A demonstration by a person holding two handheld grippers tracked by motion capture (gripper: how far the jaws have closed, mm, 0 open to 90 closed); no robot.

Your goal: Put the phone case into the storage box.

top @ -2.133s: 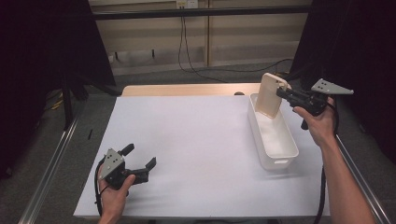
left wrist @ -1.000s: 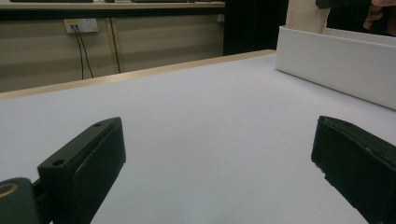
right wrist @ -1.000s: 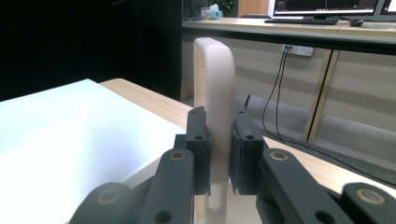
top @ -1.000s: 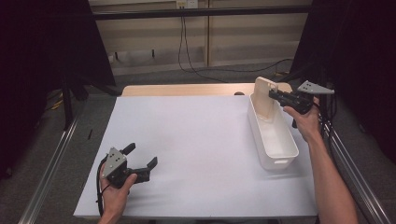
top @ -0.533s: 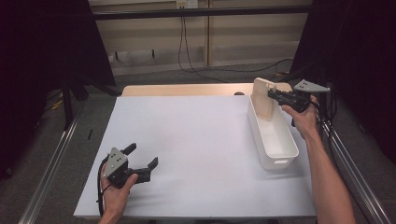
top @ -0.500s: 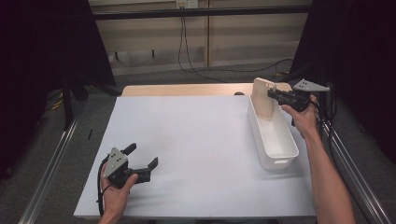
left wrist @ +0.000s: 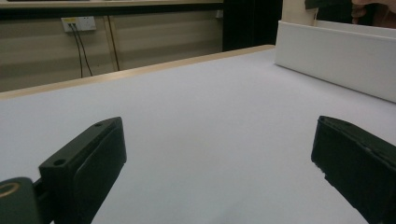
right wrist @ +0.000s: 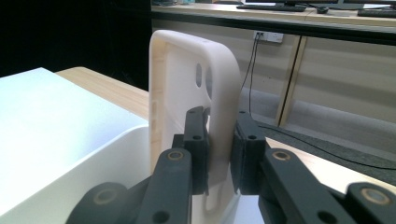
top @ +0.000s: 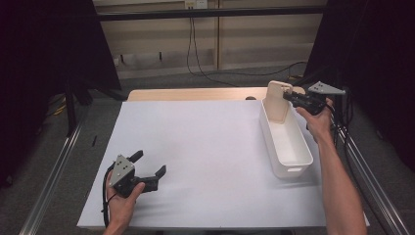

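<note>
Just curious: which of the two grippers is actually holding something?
The right gripper, clamped on a cream phone case above the white bin; the left gripper rests open, holding nothing.

We see a white table (top: pixel 205 147) with a wooden edge strip (top: pixel 191 94) at 12 o'clock. Beyond it, 2 black cables (top: pixel 192 44) hang from a wall socket (top: pixel 192 4). Metal rails (top: pixel 54 176) flank both sides.
</note>
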